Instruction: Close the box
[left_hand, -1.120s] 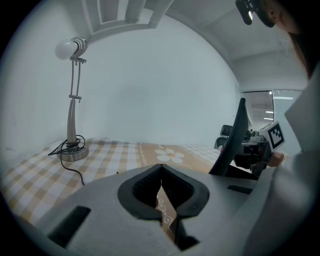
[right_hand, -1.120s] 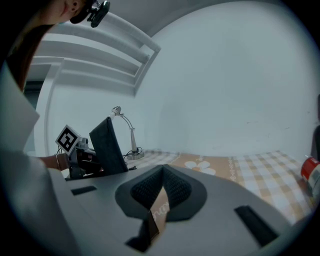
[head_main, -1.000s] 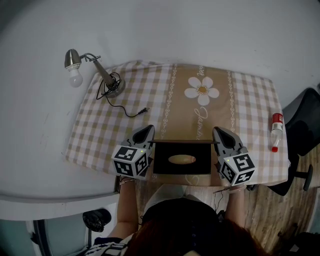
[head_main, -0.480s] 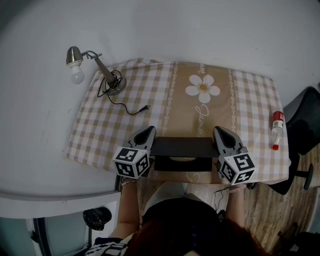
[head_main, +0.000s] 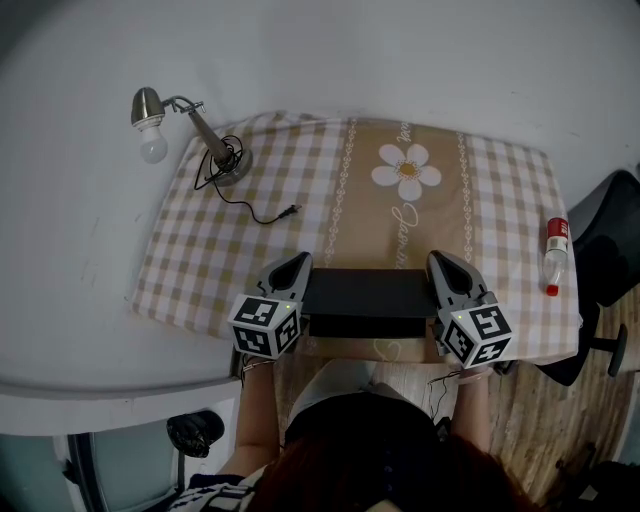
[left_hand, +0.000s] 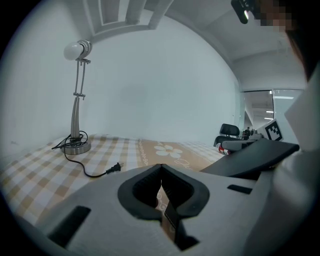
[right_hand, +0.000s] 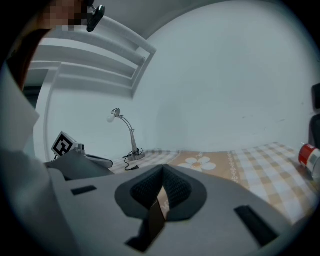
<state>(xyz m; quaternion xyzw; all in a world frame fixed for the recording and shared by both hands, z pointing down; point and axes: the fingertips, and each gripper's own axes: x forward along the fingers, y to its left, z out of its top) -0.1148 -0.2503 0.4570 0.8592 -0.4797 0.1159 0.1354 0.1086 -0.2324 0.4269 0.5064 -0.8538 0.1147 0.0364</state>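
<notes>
black box between two closed grippers on a checked surface

the surface (head_main: 200, 250) wears a beige checked cloth with a daisy strip down its middle. the black box (head_main: 367, 293) lies at the near edge, directly between the two sets of fingers, its lid (left_hand: 255, 157) low over the body and slightly tilted. the left gripper (head_main: 297, 260) flanks the box's left end and the right gripper (head_main: 437, 258) its right end; both pairs of fingers are pressed together with nothing held. a desk lamp (head_main: 205, 140) stands well beyond the left fingers, its plug (head_main: 290, 212) lying loose nearer them. a red-capped bottle (head_main: 555, 255) lies off to the right of the right fingers.
</notes>
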